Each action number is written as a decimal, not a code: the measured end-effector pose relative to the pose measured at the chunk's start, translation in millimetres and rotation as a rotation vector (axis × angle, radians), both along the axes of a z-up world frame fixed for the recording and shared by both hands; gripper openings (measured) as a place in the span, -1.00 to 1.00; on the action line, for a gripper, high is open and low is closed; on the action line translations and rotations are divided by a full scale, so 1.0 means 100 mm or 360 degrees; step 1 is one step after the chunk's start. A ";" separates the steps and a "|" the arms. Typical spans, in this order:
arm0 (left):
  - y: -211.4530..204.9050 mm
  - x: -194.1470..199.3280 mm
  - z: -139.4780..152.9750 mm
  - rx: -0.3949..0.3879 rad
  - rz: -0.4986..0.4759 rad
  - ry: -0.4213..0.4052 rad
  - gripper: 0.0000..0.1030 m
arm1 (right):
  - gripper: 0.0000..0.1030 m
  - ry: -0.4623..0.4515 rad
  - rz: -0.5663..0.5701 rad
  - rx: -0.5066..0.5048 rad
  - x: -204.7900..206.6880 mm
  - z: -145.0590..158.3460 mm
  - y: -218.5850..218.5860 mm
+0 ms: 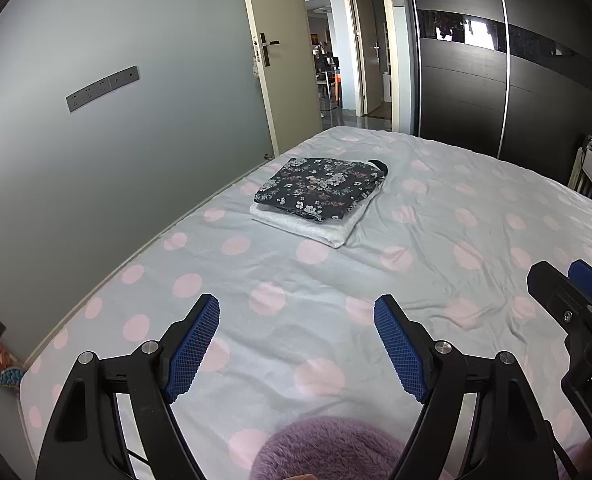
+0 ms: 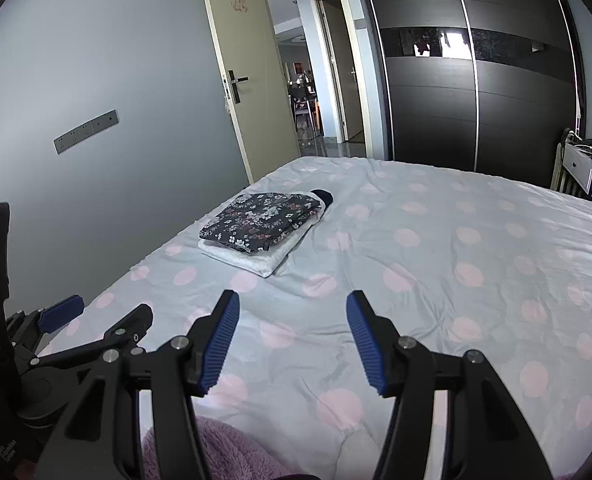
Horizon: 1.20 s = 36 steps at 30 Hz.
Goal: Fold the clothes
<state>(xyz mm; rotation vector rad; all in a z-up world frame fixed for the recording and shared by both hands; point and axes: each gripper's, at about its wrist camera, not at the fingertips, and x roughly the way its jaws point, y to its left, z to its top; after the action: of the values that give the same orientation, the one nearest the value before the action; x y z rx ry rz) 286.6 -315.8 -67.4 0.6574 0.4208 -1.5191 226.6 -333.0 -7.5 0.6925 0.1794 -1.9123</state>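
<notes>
Both the left gripper [image 1: 296, 312] and right gripper [image 2: 292, 308] hover wide apart and empty over the bed's [image 1: 436, 216] near edge, while the folded clothes [image 1: 320, 190] sit stacked toward its far left corner, seemingly set aside to leave folding room.

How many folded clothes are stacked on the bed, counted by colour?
Dark floral: 1, the floral piece on top.
White: 1, the white piece under it.
Dark plain: 1, a dark edge showing at the far end; what it belongs to is unclear.
Total: 3
</notes>
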 end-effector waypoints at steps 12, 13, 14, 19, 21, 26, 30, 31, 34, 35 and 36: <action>0.15 0.00 0.08 -0.0029 0.0017 -0.0001 0.57 | 0.06 0.0026 0.0023 -0.0018 0.09 0.04 0.13; 0.16 0.00 0.08 -0.0032 0.0019 0.0001 0.57 | 0.06 0.0028 0.0022 -0.0019 0.09 0.05 0.13; 0.17 0.01 0.09 -0.0034 0.0022 0.0004 0.57 | 0.06 0.0030 0.0021 -0.0020 0.10 0.05 0.14; 0.21 0.01 0.12 -0.0041 0.0024 0.0011 0.58 | 0.06 0.0030 0.0018 -0.0016 0.09 0.05 0.18; 0.22 0.00 0.12 -0.0045 0.0020 0.0005 0.58 | 0.06 0.0033 0.0017 -0.0019 0.10 0.06 0.19; 0.25 -0.03 0.15 -0.0049 0.0014 0.0001 0.58 | 0.06 0.0036 0.0021 -0.0027 0.10 0.07 0.22; 0.26 -0.04 0.17 -0.0056 0.0010 -0.0001 0.58 | 0.06 0.0043 0.0030 -0.0027 0.12 0.08 0.23; 0.26 -0.05 0.17 -0.0056 0.0008 -0.0002 0.58 | 0.06 0.0045 0.0031 -0.0027 0.12 0.08 0.24; 0.26 -0.07 0.18 -0.0057 0.0004 -0.0009 0.58 | 0.06 0.0044 0.0030 -0.0029 0.11 0.08 0.25; 0.26 -0.07 0.18 -0.0057 0.0002 -0.0012 0.58 | 0.06 0.0043 0.0029 -0.0030 0.11 0.09 0.25; 0.26 -0.08 0.18 -0.0058 0.0002 -0.0014 0.58 | 0.06 0.0041 0.0028 -0.0031 0.11 0.09 0.26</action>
<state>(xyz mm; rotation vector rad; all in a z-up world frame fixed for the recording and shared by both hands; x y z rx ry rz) 278.8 -289.4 -49.1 0.6348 0.3857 -1.5190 237.1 -306.9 1.3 0.6513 0.1823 -1.9042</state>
